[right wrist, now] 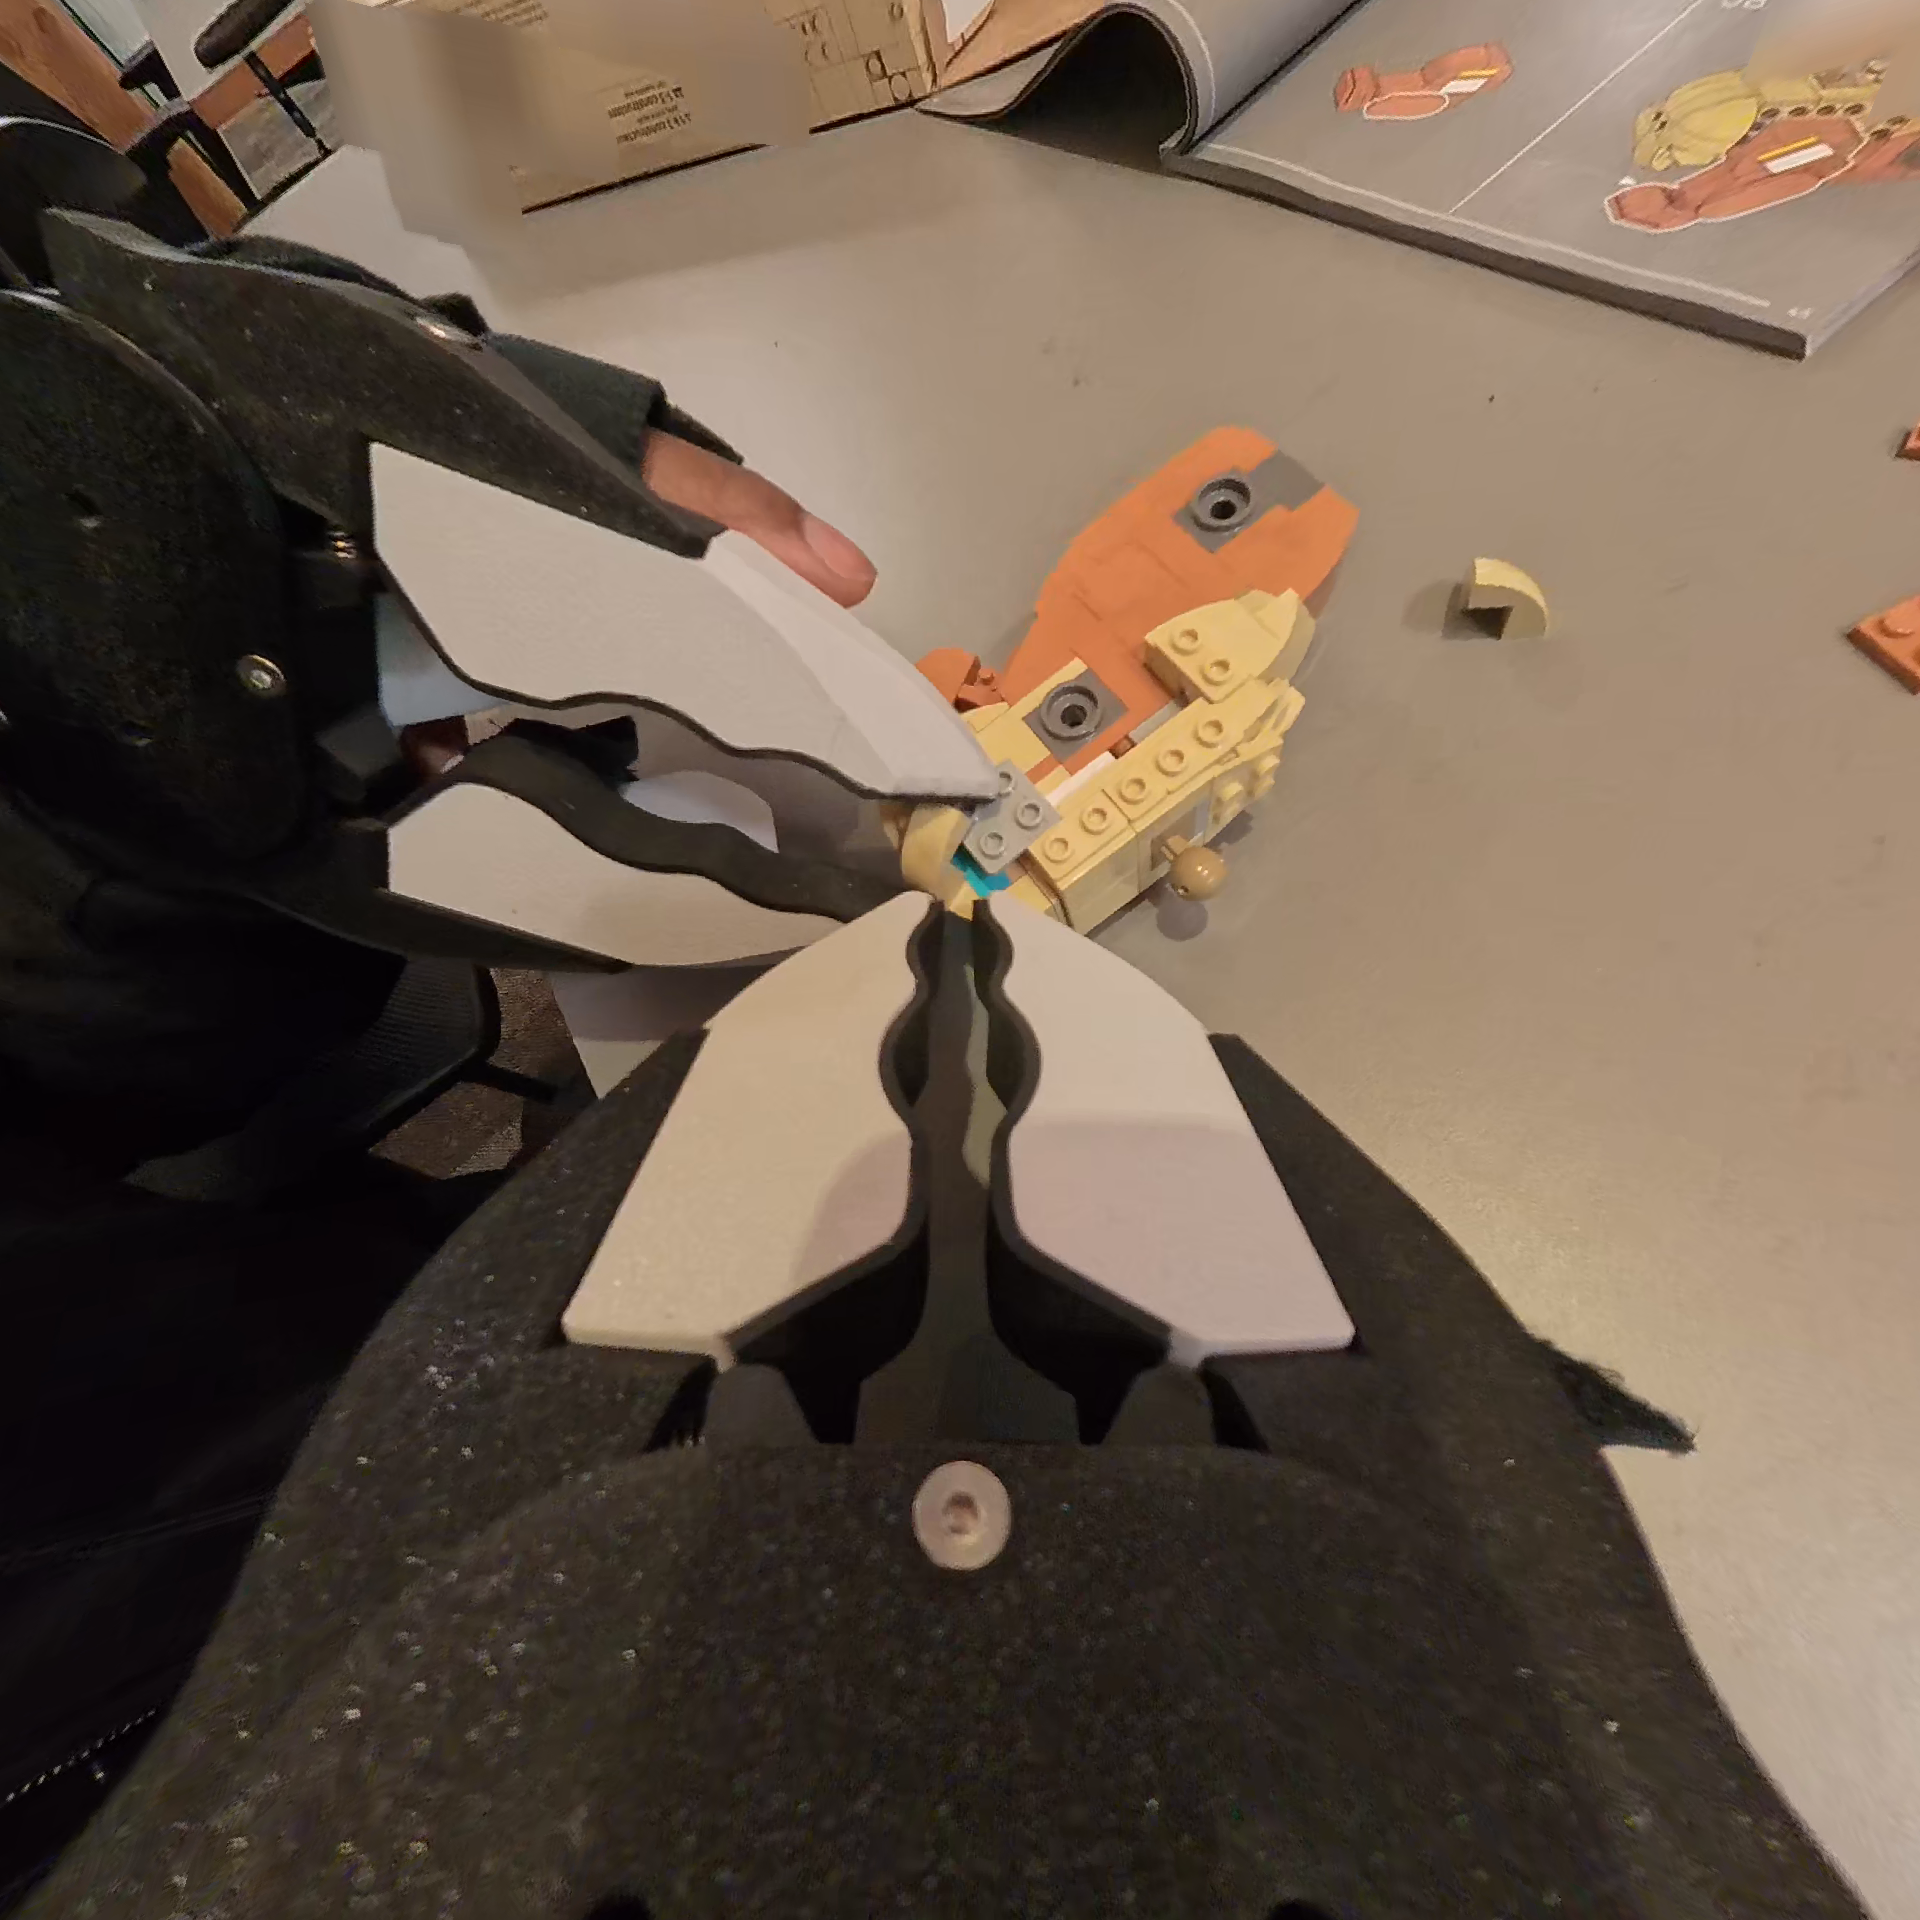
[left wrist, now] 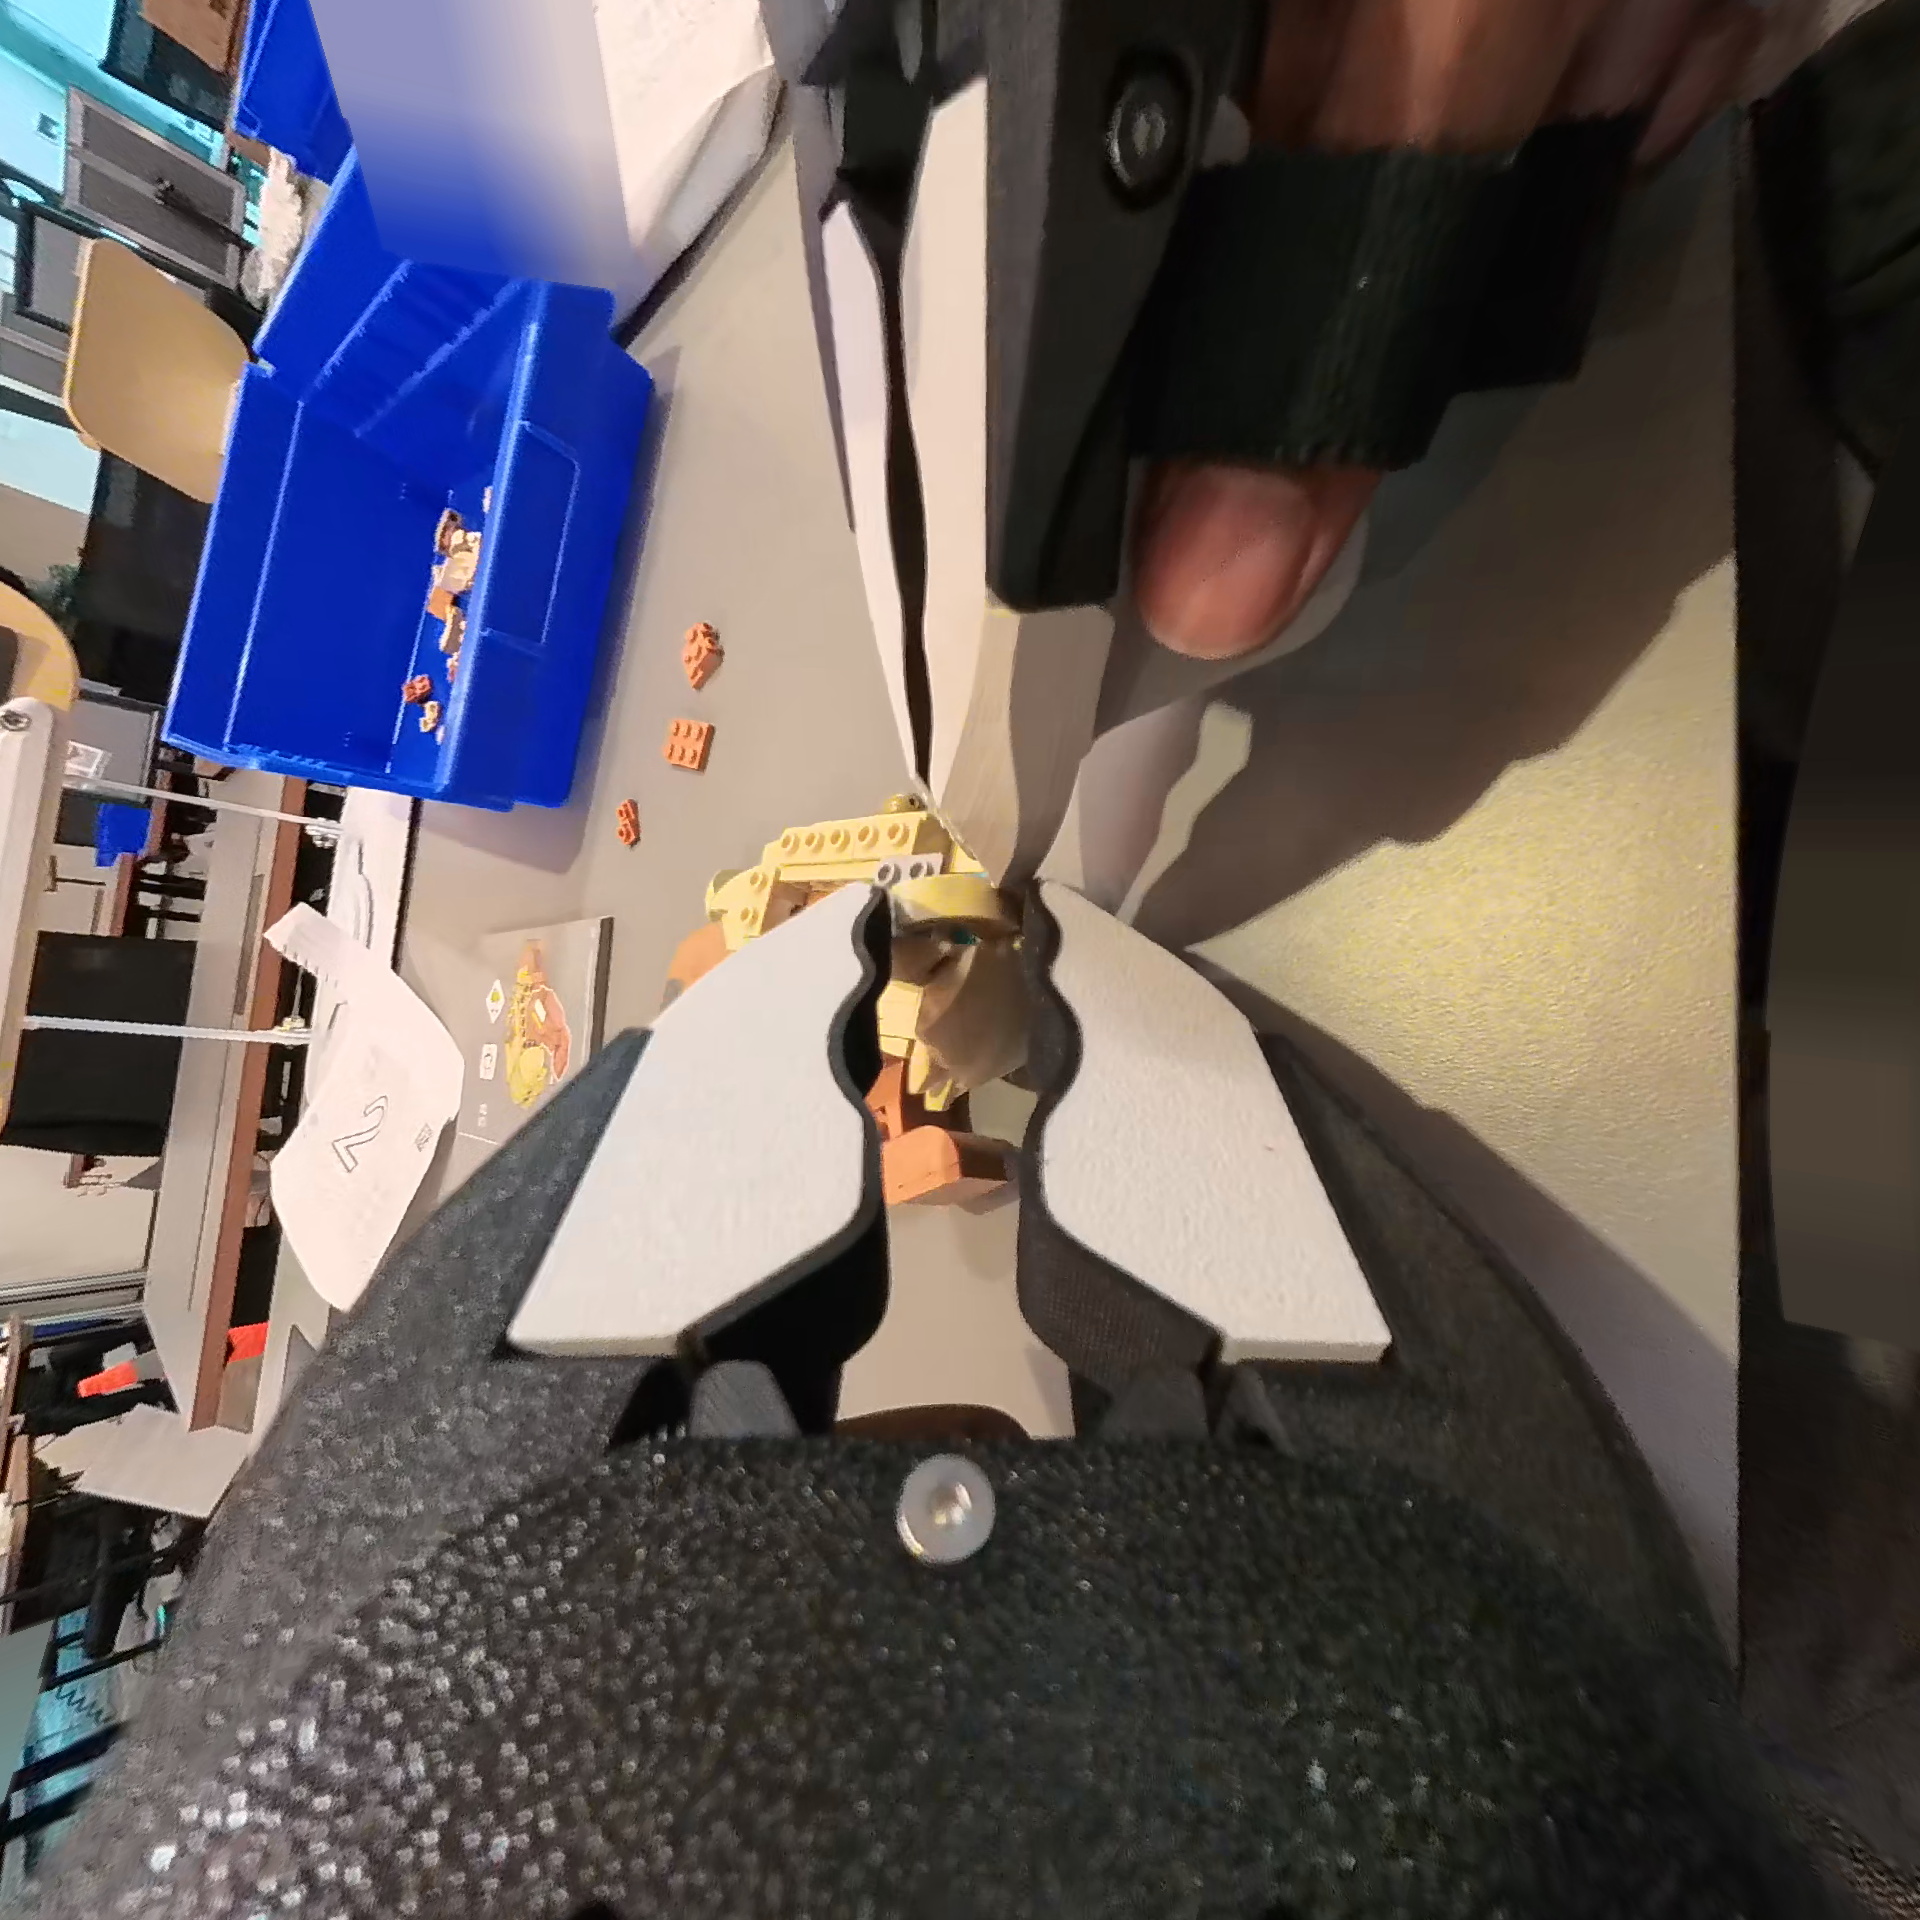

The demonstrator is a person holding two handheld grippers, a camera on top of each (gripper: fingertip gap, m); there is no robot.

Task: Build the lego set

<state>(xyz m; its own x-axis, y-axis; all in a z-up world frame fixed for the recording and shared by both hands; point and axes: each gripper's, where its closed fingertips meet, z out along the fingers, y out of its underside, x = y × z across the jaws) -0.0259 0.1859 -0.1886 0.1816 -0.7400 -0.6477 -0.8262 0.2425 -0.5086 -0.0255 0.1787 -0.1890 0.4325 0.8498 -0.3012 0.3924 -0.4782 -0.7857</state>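
The lego model (right wrist: 1143, 727), an orange-brown and tan figure with a small grey plate (right wrist: 1010, 821) and a teal piece (right wrist: 980, 881) at its near end, lies on the grey table (right wrist: 1455, 987). My left gripper (left wrist: 956, 904) is shut on the model's tan end (left wrist: 831, 852); it also shows at the left of the right wrist view (right wrist: 935, 831). My right gripper (right wrist: 961, 909) has its fingers nearly together, tips touching the model by the teal piece. In the left wrist view it comes down from above (left wrist: 987, 873). Whether it holds a small piece is hidden.
A loose tan curved piece (right wrist: 1496, 603) and orange plates (right wrist: 1891, 639) lie right of the model. The open instruction booklet (right wrist: 1455, 156) is behind. A blue bin (left wrist: 416, 582) holds bricks; orange bricks (left wrist: 690, 743), a paper bag (left wrist: 364, 1122) and a leaflet (left wrist: 540, 1008) lie nearby. Left and right tips are no more than a few centimetres apart.
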